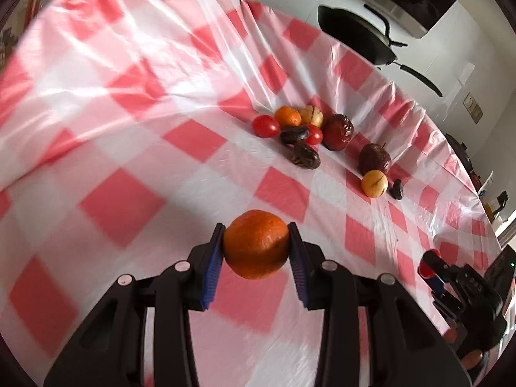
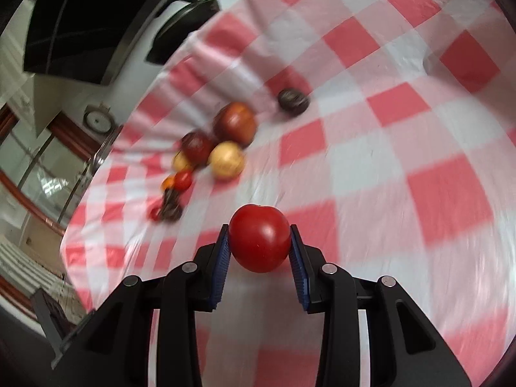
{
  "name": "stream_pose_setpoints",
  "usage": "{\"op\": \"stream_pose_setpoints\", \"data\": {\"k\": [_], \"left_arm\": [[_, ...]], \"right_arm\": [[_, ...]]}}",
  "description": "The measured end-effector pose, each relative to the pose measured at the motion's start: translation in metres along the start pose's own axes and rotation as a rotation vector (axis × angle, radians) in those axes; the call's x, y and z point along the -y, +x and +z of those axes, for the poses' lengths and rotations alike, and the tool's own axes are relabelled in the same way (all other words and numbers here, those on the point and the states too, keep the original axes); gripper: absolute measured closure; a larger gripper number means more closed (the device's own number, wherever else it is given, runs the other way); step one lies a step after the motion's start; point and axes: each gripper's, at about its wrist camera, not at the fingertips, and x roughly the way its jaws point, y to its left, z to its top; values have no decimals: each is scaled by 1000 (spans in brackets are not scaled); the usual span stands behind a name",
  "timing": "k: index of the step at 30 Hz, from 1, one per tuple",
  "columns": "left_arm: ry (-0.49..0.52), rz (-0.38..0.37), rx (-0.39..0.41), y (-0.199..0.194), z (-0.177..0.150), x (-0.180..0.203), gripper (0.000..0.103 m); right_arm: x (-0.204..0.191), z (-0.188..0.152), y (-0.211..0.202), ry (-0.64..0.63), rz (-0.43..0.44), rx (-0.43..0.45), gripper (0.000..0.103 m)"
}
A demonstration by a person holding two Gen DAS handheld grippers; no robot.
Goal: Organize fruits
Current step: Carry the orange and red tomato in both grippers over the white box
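Observation:
My left gripper point(image 1: 256, 242) is shut on an orange mandarin point(image 1: 256, 245), held above the red-and-white checked tablecloth point(image 1: 129, 96). Beyond it lies a cluster of fruits: a red tomato point(image 1: 265, 125), a second mandarin point(image 1: 287, 116), a yellow fruit point(image 1: 312, 115), dark wrinkled fruits point(image 1: 304, 154) and a dark red fruit point(image 1: 338, 131). My right gripper point(image 2: 259, 242) is shut on a red tomato point(image 2: 259, 238). The right wrist view shows the same pile, blurred, with a dark red fruit point(image 2: 234, 122) and a yellow fruit point(image 2: 226, 159). The other gripper point(image 1: 451, 277) appears at the left wrist view's right edge.
A black pan point(image 1: 354, 37) sits on the white counter beyond the table's far edge. A lone dark fruit point(image 2: 292, 101) lies apart from the pile. A yellow fruit point(image 1: 374, 183) and dark red fruit point(image 1: 374, 158) rest near the cloth's right edge.

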Motion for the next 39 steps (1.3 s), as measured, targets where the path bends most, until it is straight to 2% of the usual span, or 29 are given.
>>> {"op": "stream_pose_setpoints", "data": {"k": [5, 8, 12, 16, 20, 25, 31, 39], "left_arm": [[-8, -31, 5, -34, -22, -26, 64], [15, -7, 30, -58, -26, -41, 64], [13, 19, 48, -78, -29, -60, 64], [71, 75, 76, -98, -37, -69, 64], [136, 109, 105, -120, -49, -79, 64], [161, 125, 102, -138, -61, -102, 64], [143, 138, 140, -181, -77, -147, 64], [81, 267, 164, -236, -98, -219, 64]], "right_arm": [[-34, -46, -27, -107, 11, -7, 67], [-49, -66, -38, -152, 29, -22, 67], [-66, -86, -45, -212, 10, -45, 67], [-90, -106, -47, -269, 3, -82, 67], [-121, -129, -53, -375, 15, -100, 67], [-163, -171, -51, -533, 35, -147, 67], [-211, -226, -49, -714, 120, -217, 67], [-278, -308, -49, -977, 256, -327, 67]]}}
